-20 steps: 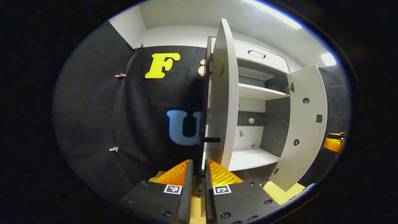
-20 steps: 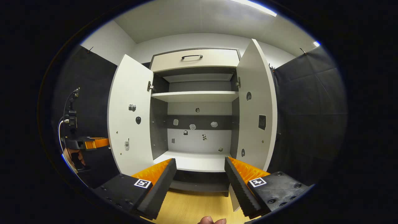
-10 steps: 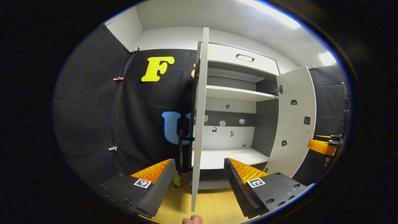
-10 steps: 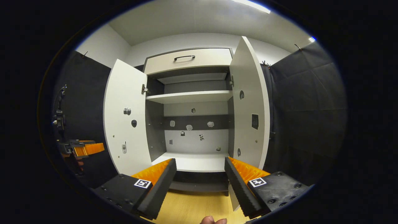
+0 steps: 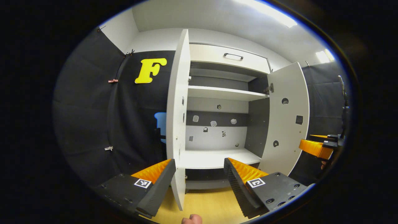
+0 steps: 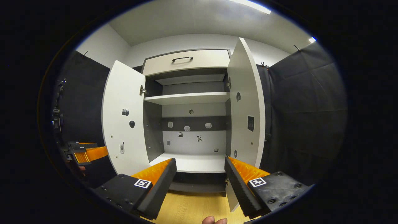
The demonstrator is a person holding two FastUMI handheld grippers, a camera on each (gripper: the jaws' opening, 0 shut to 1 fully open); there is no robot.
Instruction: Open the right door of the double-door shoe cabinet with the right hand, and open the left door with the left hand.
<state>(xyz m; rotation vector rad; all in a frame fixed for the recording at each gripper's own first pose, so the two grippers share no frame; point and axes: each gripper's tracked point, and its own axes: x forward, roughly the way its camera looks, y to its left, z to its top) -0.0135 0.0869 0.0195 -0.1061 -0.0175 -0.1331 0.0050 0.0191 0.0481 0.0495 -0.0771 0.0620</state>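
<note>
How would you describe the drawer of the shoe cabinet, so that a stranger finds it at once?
Start at the white shoe cabinet with both doors swung open. Look above the open shelves, to the very top of the cabinet. There sits the drawer, a wide, pale, shut front; it alone carries a dark curved handle, which the plain shelves below lack.

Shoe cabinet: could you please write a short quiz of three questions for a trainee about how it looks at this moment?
1. True or false: both doors of the shoe cabinet stand open.
2. Multiple choice: the left gripper is A) shut on the left door, B) open and holding nothing, C) shut on the drawer handle.
3. Fill in: the top drawer is ____.

Key:
1. True; the right door is swung out too.
2. B; the right gripper is open as well.
3. Closed.
</note>
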